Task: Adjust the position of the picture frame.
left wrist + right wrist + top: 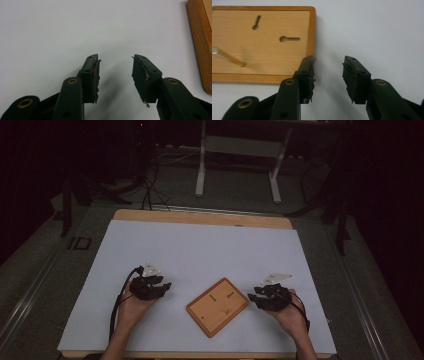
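We see a wooden picture frame (217, 306) lying back side up on the white table cover (200, 250), between our 2 hands, turned diagonally. It looks stiff and fairly light, with a smooth raised rim, so we judge the best hold is across that rim at an edge. Its back has 2 keyhole slots (289, 39) and a thin stand peg (227, 58), which may be fragile. The left gripper (115, 72) is spread and holds nothing. The right gripper (328, 75) is also spread and empty, its left jaw just beside the frame's corner.
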